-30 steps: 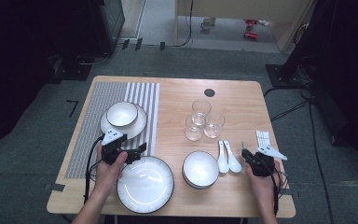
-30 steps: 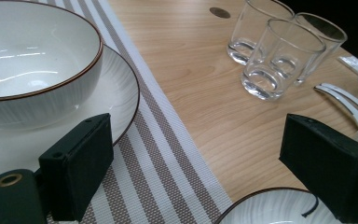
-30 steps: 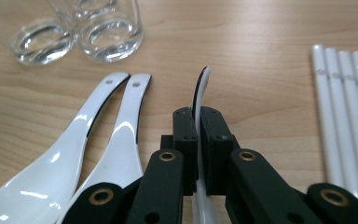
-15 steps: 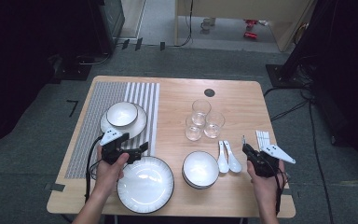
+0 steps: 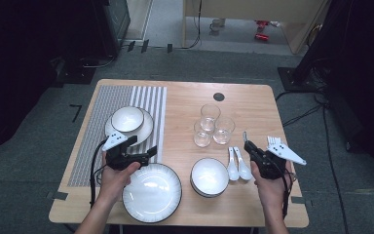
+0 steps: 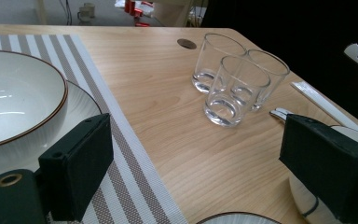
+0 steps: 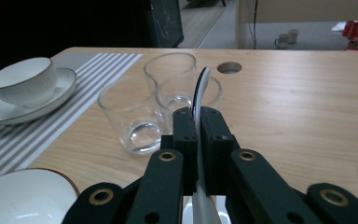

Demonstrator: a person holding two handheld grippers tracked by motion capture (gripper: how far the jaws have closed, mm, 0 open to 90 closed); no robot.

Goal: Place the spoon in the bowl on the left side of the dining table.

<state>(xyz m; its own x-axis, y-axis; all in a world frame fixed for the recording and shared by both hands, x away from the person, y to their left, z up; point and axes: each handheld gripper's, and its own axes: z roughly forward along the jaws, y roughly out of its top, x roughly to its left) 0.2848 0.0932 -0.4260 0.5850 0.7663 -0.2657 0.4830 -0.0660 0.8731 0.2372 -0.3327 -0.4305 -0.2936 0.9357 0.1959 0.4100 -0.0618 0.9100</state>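
Observation:
My right gripper (image 5: 250, 145) (image 7: 198, 122) is shut on a white spoon (image 7: 200, 88), whose handle rises between the jaws. The spoon (image 5: 245, 137) is held just right of two more white spoons (image 5: 237, 168) lying on the wooden table (image 5: 185, 102). My left gripper (image 5: 149, 152) (image 6: 200, 158) is open with nothing between its jaws. It hovers over the striped mat's (image 5: 102, 107) near corner, just behind a large white plate (image 5: 152, 192). Three clear glasses (image 5: 211, 125) (image 6: 235, 84) (image 7: 135, 116) stand mid-table.
A white bowl on a plate (image 5: 127, 119) (image 6: 14, 102) (image 7: 25, 81) sits on the mat. Another white bowl (image 5: 210, 176) stands near the front edge, left of the spoons. White sticks (image 5: 273, 142) lie by the right hand. A round hole (image 5: 218, 96) is at the table's back.
My right gripper has shifted slightly away from the front edge with the spoon in it. The left gripper has stayed where it was.

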